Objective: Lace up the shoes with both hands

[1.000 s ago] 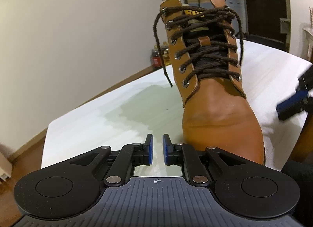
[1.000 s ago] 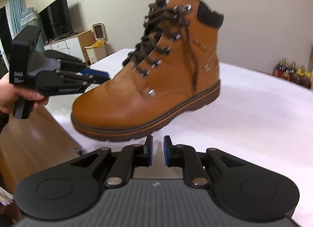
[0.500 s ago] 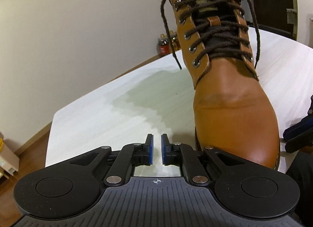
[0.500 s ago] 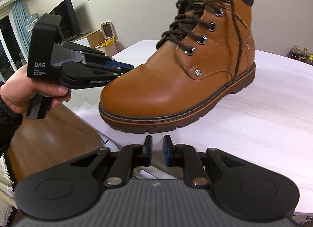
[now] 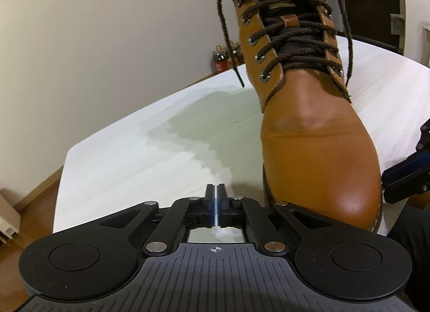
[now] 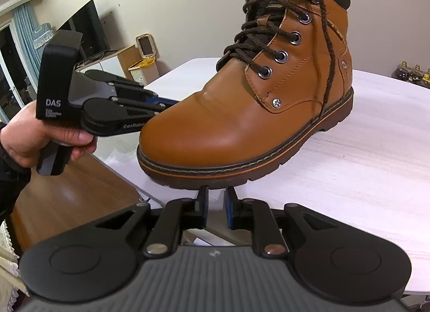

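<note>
Since a second ago the left gripper (image 5: 215, 199) has snapped shut on nothing, its blue pads pressed flat together where a narrow gap stood before, and the boot (image 5: 309, 129) now looms larger in both wrist views. It hovers low over the near edge of the white table (image 5: 134, 156), just beside the toe, gripped by the person's hand (image 6: 35, 134) on its handle. Opposite it, the right gripper (image 6: 215, 205) sits just below the sole at the toe end; its jaws stand at a narrow gap and are opening slightly, with nothing between them.

Further out, the tan boot stands upright on the table, toe over the near edge, heel toward the wall. Its brown lace is threaded through all the eyelets but untied: one loose end (image 5: 227, 40) hangs down the boot's outer side toward the tabletop, the other (image 6: 329, 51) drapes down the opposite side past the star rivet.

To my eye this is the approach, before any lace is taken. Next, each tool needs to rise to its own dangling end, the left one opening first, then pinch the lace near its tip so the two can be crossed over the tongue. Bottles (image 6: 412, 75) along the far wall are well clear.
</note>
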